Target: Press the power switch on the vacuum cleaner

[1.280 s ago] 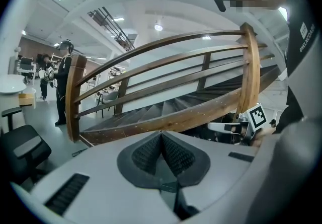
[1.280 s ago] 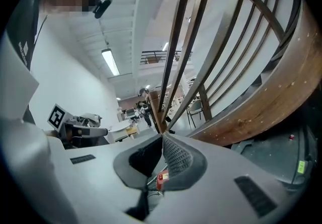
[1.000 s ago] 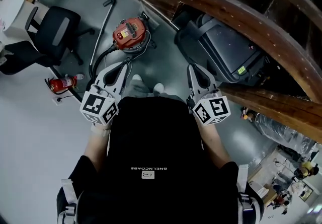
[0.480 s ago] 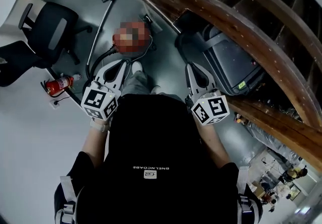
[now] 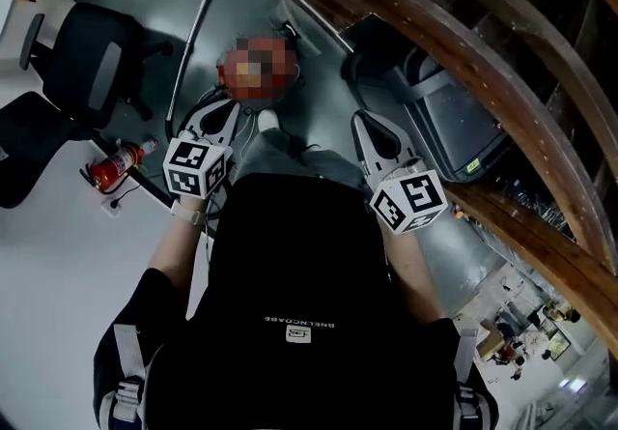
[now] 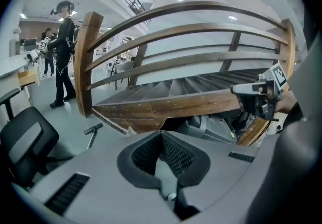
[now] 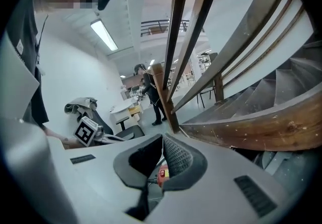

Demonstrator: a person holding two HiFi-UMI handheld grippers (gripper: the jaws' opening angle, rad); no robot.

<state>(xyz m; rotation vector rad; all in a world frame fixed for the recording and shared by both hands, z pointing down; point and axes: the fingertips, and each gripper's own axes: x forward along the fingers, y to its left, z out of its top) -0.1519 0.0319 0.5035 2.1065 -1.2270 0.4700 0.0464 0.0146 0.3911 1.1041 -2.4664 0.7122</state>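
Far left: office chair (image 5: pixel 82 61). The fire extinguisher (image 5: pixel 116 163) lies on the floor near it.

Change over the last second: the person has stepped forward, so both grippers sit closer to the vacuum cleaner (image 5: pixel 257 67). It stands on the floor ahead, left of centre, with its wand (image 5: pixel 193 20) running off to the far left. A shoe (image 5: pixel 266 119) is just beside its near edge. Judgement: the approach is nearly done and the switch is not yet pressed. A short reach down and forward remains.

Left gripper (image 5: pixel 228 113): its tip points at the vacuum's near-left side, near but not touching. Its own view shows the pads closed tip to tip with nothing between them.

Right gripper (image 5: pixel 365 125): it is held further right, near the dark bin (image 5: pixel 454 124) under the wooden staircase (image 5: pixel 463 22). Its jaws are also closed and empty.

View differences: the head view gives the layout, but the vacuum's top is obscured there, so the switch can't be located. The right gripper view shows a red sliver of the body (image 7: pixel 162 175) low behind its jaws. The left gripper view looks above the vacuum at the stair rails and a person (image 6: pixel 64 52) standing far left. It shows no vacuum body.
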